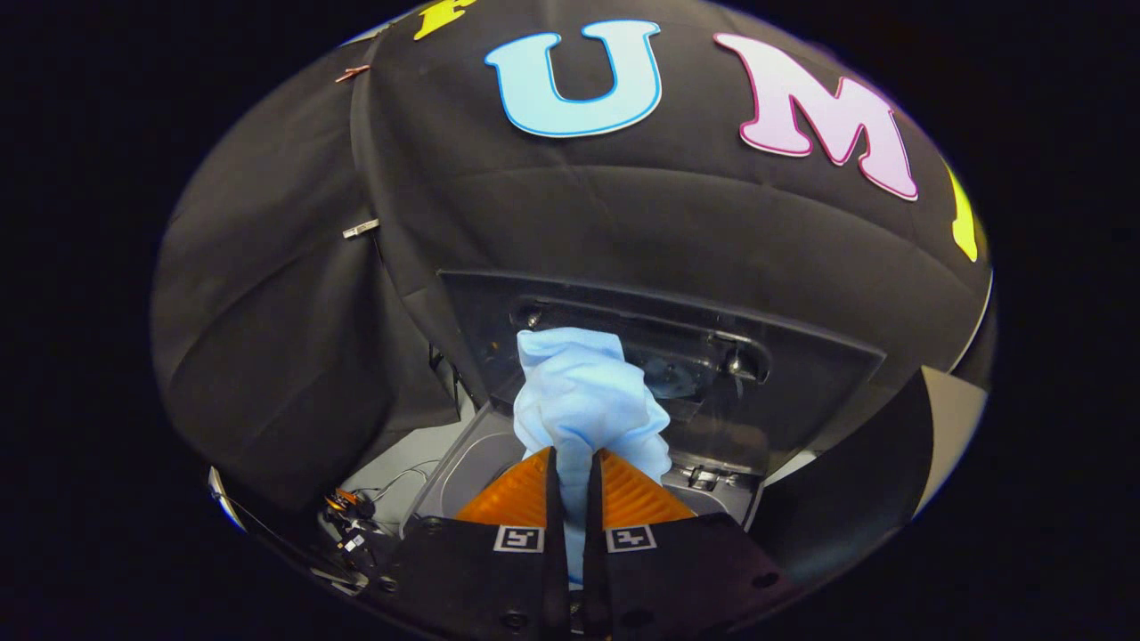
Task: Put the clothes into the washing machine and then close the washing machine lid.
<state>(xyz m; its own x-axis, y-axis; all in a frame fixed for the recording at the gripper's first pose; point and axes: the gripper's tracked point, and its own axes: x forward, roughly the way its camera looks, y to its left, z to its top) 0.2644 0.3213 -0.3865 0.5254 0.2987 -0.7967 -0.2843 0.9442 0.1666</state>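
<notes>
- Your gripper [574, 463] was nearest the camera, its two fingers drawn close together and clamped on a light blue garment [579, 392]. Both fingers pressed on the cloth, with a thin strip of it showing in the gap between them.
- The garment bunched upward just ahead of the fingertips, held above the open top of the washing machine [463, 463]. The raised washing machine lid [784, 383], dark and see-through, stood just beyond the cloth.
- The step in hand appeared to be carrying the garment over the opening for release.
- To do this step well, you should have kept the grip firm until the whole bundle hung over the drum opening, not over the rim.
- You should have lowered the cloth into the opening before parting the fingers, so that no fold draped across the rim and blocked the lid.
- You should have kept clear of the raised lid while lowering, as it stood close behind the garment.
- The drum interior was hidden by the fingers and the cloth; you could not tell whether other clothes already lay inside.
- The lower part of the garment was concealed behind the gripper body.
- A tangle of cables [352, 525] lay beside the machine; its details were too small to make out.
- The lid's hinge fittings were dim and hard to read.
</notes>
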